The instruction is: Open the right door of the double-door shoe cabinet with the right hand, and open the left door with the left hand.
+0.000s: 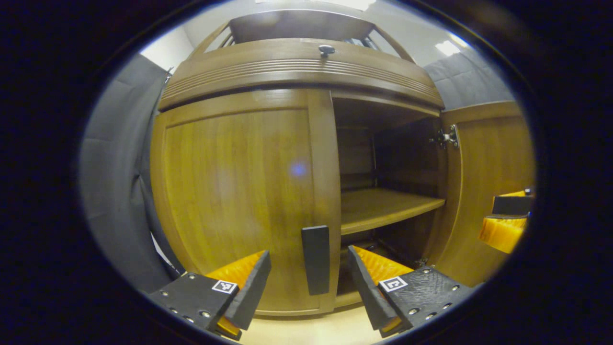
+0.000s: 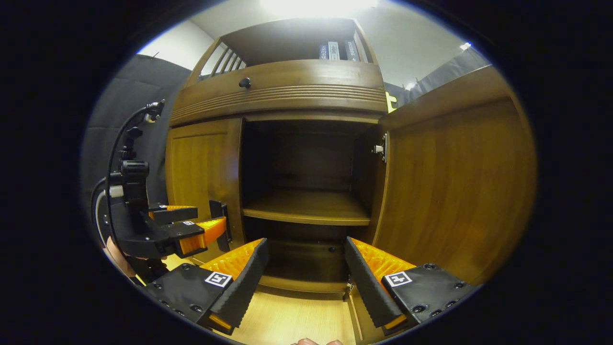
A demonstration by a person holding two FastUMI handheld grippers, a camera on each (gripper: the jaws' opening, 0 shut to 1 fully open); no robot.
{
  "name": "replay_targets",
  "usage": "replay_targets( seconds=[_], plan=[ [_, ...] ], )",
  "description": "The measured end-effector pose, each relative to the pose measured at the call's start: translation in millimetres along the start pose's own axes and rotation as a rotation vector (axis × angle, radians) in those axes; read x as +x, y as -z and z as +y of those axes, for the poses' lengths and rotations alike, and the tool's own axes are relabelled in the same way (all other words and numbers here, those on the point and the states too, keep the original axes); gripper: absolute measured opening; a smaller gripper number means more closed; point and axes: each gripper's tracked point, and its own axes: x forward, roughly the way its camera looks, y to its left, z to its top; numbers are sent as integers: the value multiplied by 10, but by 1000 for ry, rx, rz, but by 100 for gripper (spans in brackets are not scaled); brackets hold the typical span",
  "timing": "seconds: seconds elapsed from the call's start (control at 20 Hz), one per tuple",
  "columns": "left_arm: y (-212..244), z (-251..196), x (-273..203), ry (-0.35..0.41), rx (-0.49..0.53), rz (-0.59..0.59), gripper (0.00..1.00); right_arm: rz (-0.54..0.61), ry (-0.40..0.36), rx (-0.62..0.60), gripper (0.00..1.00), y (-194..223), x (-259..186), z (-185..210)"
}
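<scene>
Right door [image 2: 455,182] of the shoe cabinet [image 2: 287,96] stands swung wide, shelf [image 2: 306,208] exposed. Left door [image 1: 239,191] sits closed, its dark handle [image 1: 315,258] directly ahead of the left gripper [image 1: 309,282], fingers spread, gripping nothing. Right gripper [image 2: 304,278] also spread (empty), facing the open compartment above the floor [image 2: 287,321].

Each handheld gripper has two wedge-shaped fingers with ribbed inner faces, mounted on flat black plates studded with round screws. Every plate carries a small square black-and-white marker. In the right gripper view, the left gripper [image 2: 203,225] has a black body with looping black cables behind it.
</scene>
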Motion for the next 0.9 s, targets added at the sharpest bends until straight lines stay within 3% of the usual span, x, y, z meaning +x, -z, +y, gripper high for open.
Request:
replay_targets(
  seconds=[0.05,0.3,0.35,0.5,0.9],
  plan=[
    [50,-37,3,8,4,1,95,1,0,0,100,2,3,-8],
    [170,-46,176,-4,-54,32,70,-2,-12,-8,100,19,40,-22],
    [174,-73,225,9,-65,38,70,-4,-15,-10,97,20,56,-27],
    [239,34,275,-48,-96,58,43,4,-26,-5,97,40,125,-44],
    [259,2,312,-77,-106,70,9,19,-56,3,98,69,279,-63]
  ],
)
